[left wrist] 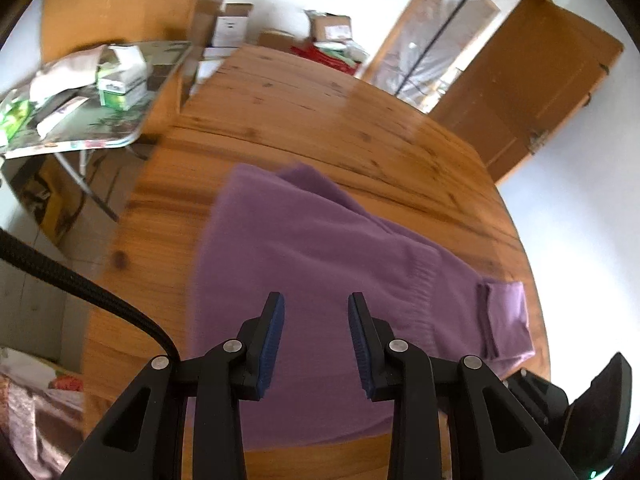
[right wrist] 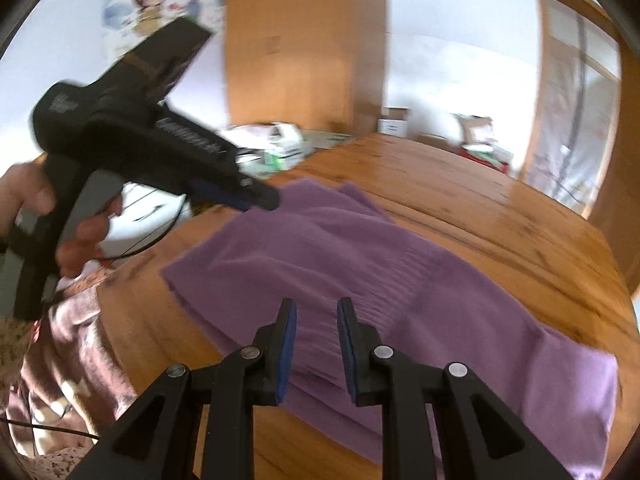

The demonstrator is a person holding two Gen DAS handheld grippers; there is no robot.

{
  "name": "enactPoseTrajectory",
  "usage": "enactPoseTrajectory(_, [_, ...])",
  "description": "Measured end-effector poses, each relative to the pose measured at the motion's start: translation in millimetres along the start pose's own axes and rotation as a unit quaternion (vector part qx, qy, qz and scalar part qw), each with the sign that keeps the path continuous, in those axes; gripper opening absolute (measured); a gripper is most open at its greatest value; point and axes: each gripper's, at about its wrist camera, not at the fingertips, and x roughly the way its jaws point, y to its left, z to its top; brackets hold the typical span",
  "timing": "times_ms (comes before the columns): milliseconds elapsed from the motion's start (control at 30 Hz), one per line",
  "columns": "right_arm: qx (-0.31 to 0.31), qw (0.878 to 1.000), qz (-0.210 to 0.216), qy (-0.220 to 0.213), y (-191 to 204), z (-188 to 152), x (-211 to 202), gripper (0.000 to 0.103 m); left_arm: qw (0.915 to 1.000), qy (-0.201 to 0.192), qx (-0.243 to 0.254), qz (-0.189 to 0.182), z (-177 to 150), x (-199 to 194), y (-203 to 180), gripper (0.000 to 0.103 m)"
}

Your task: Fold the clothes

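Wooden round table (left wrist: pixel 280 92) fills the left wrist view: a purple sweater (left wrist: pixel 304 248) lies partly folded, cuff out, under the left gripper (left wrist: pixel 316 312), jaws apart. Right wrist view: right gripper (right wrist: pixel 317 322) hovers likewise parted and empty; folding looks unfinished.

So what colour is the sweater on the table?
Purple sweater, plain knit with a ribbed band; clearest in the left wrist view.

Bright daylight, motion blur, fisheye-warped edges.
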Motion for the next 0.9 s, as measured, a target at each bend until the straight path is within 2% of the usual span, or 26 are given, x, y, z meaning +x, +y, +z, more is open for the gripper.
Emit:
enactPoseTrajectory(133, [-0.029, 0.999, 0.035, 0.002, 26, 10, 17, 0.039, 0.9998, 0.008, -0.016, -0.004, 5, 5, 25, 0.034])
enactPoseTrajectory(167, [-0.037, 0.998, 0.044, 0.002, 33, 13, 22, 0.044, 0.9997, 0.010, -0.021, -0.008, 6, 6, 32, 0.034])
enactPoseTrajectory(200, [-0.044, 0.998, 0.053, 0.003, 40, 16, 26, 0.051, 0.9995, 0.012, -0.026, -0.012, 7, 7, 38, 0.036])
enactPoseTrajectory(267, [-0.044, 0.996, 0.077, 0.006, 46, 16, 31, 0.055, 0.9991, 0.016, -0.034, -0.018, 9, 10, 50, 0.042])
enactPoseTrajectory(367, [-0.052, 0.993, 0.104, 0.007, 58, 16, 39, 0.057, 0.9988, 0.022, -0.038, -0.022, 11, 16, 60, 0.053])
enactPoseTrajectory(467, [-0.061, 0.992, 0.113, 0.016, 68, 16, 49, 0.062, 0.9982, 0.028, -0.044, -0.029, 14, 22, 69, 0.053])
enactPoseTrajectory(600, [-0.079, 0.988, 0.127, 0.031, 85, 14, 64, 0.063, 0.9967, 0.041, -0.051, -0.048, 16, 33, 79, 0.053])
enactPoseTrajectory(767, [-0.116, 0.988, 0.091, 0.040, 106, 11, 80, 0.063, 0.9970, 0.042, -0.042, -0.050, 21, 38, 83, 0.053])
enactPoseTrajectory(900, [-0.118, 0.990, 0.068, 0.034, 109, 11, 85, 0.063, 0.9957, 0.035, -0.054, -0.066, 30, 40, 89, 0.054])
